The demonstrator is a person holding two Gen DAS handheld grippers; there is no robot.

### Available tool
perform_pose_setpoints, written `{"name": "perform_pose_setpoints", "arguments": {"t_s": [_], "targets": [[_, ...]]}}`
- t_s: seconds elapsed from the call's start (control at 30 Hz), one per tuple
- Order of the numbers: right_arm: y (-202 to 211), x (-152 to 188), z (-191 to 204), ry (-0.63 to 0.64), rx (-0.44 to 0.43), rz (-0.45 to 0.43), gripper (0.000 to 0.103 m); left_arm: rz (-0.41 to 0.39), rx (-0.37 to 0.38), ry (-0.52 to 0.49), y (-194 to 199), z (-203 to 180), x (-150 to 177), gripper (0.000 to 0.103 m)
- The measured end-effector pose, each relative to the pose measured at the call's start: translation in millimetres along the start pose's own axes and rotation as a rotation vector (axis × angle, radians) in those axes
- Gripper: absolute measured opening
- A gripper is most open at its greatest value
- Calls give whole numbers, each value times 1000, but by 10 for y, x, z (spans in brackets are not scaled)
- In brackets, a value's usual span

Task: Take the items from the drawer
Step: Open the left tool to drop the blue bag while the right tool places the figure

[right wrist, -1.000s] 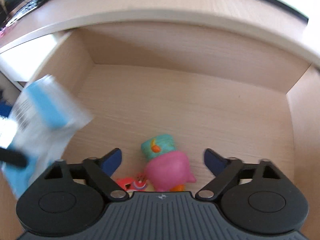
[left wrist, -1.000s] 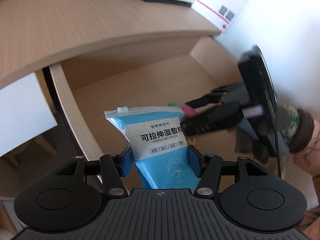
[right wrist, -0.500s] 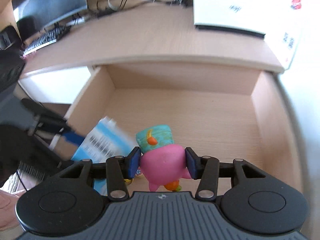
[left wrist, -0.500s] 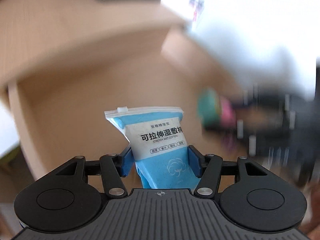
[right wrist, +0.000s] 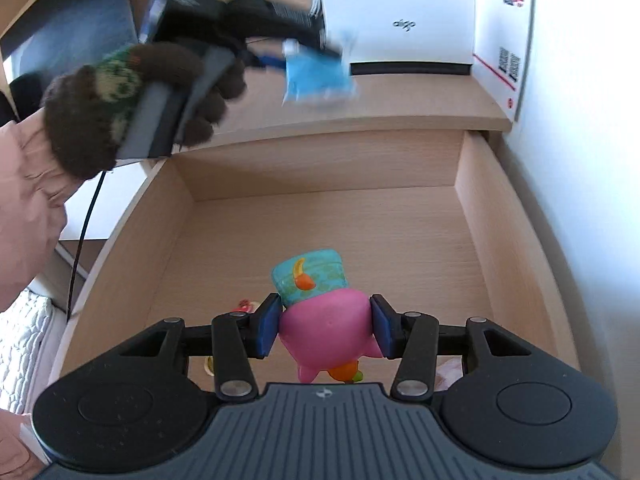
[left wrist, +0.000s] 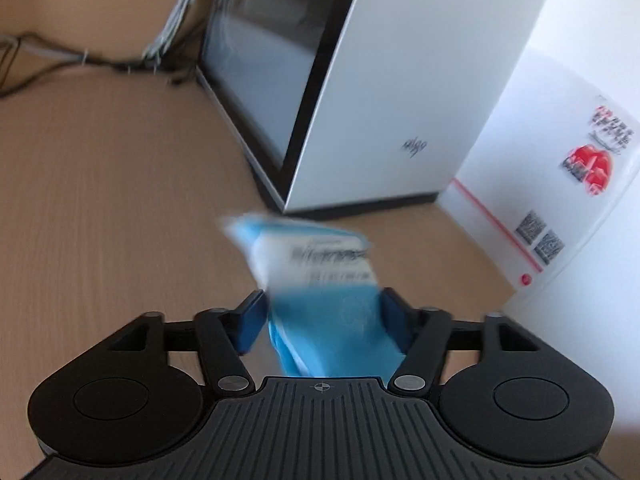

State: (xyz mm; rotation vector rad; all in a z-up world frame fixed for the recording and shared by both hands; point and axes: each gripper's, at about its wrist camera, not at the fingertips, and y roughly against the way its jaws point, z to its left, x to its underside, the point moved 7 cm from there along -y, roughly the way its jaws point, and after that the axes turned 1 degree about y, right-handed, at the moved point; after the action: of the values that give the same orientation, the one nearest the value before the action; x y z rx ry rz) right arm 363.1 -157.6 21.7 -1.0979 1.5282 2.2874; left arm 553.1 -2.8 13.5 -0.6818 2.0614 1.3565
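Since a second ago we have carried the pouch point(left wrist: 320, 300) out of the drawer point(right wrist: 320, 232) and up over the desk point(left wrist: 100, 180), and the toy point(right wrist: 320, 320), which then stood loose on the drawer floor between open fingers, now sits in our right gripper point(right wrist: 324, 324). Our left gripper point(left wrist: 322, 320) is clenched on the blue and white pouch, its blue pads pressing the lower part from both sides while the top stands up blurred in front of the camera. Beyond it lies the bare wooden desk, with a white box point(left wrist: 380, 100) at the back right and grey cables point(left wrist: 120, 56) trailing along the far edge. A white panel with red print and square codes point(left wrist: 560, 208) stands against the wall to the right of the box. From the right wrist we see the same pouch point(right wrist: 316, 76) held above the desk just in front of the box, with our gloved left hand point(right wrist: 132, 108) wrapped round the handle of its gripper. Our right gripper grasps the pink toy with the teal hat, both pads tight against its body, above the front of the open drawer. Small coloured bits point(right wrist: 244, 306) show on the drawer floor just left of the toy; we cannot tell what they are. The rest of the drawer floor we can see is plain wood.
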Motion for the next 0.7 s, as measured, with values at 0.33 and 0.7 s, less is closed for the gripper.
{"name": "perform_pose_setpoints", "arguments": {"t_s": [0.33,0.7], "targets": [[-259,-453,-285,-95,40,-38,48,-296,113,40,1001,126,-188,65],[-739,-2121,-602,-142,132,-254,63,253,212,65,818,111,1407,65]]}}
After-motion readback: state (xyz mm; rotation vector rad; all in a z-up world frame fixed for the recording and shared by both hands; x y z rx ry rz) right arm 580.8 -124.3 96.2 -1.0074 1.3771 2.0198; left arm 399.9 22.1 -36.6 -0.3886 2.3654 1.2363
